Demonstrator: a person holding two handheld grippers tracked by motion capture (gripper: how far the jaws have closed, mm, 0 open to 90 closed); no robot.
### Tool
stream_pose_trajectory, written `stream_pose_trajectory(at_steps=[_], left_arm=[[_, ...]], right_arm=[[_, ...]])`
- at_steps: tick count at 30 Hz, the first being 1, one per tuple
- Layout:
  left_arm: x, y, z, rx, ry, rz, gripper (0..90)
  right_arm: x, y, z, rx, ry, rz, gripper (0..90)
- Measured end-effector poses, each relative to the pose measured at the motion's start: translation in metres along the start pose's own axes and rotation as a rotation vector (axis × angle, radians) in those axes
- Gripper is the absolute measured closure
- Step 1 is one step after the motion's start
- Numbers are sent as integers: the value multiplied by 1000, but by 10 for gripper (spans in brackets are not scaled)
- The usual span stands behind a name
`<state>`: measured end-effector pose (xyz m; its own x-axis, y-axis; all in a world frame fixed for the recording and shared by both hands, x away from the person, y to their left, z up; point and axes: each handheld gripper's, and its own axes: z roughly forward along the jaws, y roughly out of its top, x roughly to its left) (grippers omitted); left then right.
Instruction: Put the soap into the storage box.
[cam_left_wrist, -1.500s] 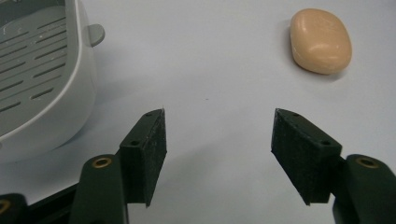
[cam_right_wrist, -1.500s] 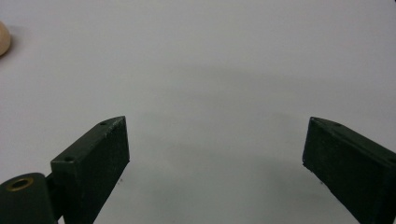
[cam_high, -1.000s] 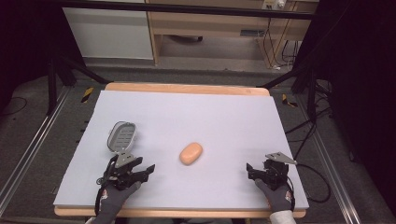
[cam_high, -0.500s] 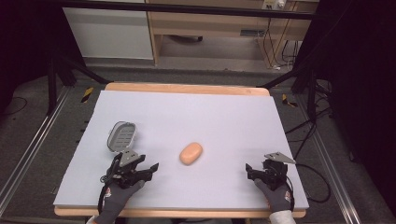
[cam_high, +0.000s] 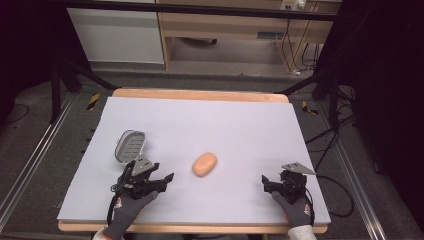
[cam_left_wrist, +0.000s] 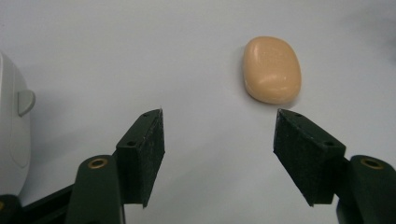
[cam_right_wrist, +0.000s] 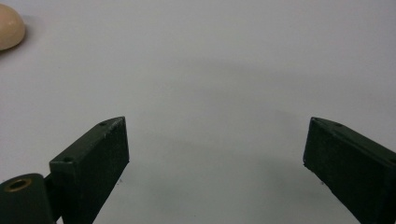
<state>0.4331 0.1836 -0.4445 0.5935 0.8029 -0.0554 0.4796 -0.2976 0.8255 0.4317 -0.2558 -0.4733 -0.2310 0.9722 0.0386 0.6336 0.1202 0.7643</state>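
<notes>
The peach-coloured soap bar (cam_high: 204, 164) is lying flat on the pale sheet (cam_high: 210, 125) that is covering the table, a little toward the person's side of the sheet's middle. Nothing is touching the soap bar; bare sheet is showing all around it.

The left gripper (cam_high: 161, 180) is sitting just to the left of the soap bar and slightly nearer the person, with its jaws spread wide and holding nothing. In the left gripper view the left gripper (cam_left_wrist: 218, 140) is pointing past the soap bar (cam_left_wrist: 272, 69), which is lying just beyond the right-hand jaw tip rather than between the two, with open sheet in the gap.

The grey soap dish (cam_high: 130, 145) is lying farther left of the soap bar, just behind the left gripper; its pale edge (cam_left_wrist: 14, 130) is showing at the left gripper view's margin.

The right gripper (cam_high: 267, 183) is resting well to the right of the soap bar, near the sheet's front edge, jaws (cam_right_wrist: 215, 149) also spread and empty. Nothing is lying between it and the soap bar (cam_right_wrist: 9, 27).
</notes>
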Motion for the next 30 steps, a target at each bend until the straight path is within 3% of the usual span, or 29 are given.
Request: stream_pose_trajectory(at_steps=[11, 30], left_arm=[[-7, 22, 8, -11, -21, 8, 314], [-33, 44, 46, 35, -66, 42, 295]], right_arm=[[1, 3, -3, -23, 0, -22, 68], [1, 5, -4, -23, 1, -8, 66]])
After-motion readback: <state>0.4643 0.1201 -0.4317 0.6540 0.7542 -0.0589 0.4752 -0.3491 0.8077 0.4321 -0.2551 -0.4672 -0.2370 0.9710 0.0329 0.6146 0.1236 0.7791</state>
